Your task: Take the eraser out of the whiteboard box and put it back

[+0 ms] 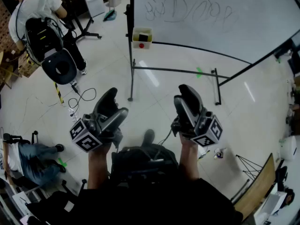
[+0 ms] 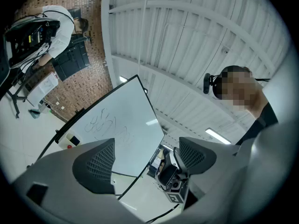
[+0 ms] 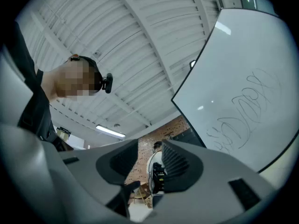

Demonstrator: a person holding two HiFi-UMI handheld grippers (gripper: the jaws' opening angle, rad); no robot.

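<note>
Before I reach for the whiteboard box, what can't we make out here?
- Eraser: in the head view the whiteboard box is too small to show its contents.
- Left gripper view: the whiteboard box is tiny, its inside unreadable.
- Right gripper view: no box shows; the right tongs block the whiteboard's lower corner.

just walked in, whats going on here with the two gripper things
A person stands facing a white whiteboard on a black stand, holding the left gripper and the right gripper low by the waist. Both are open and empty. The small pale yellow box hangs at the whiteboard's left edge, and neither gripper is near it. Another person in a white shirt bends over gear off to the left.
</note>
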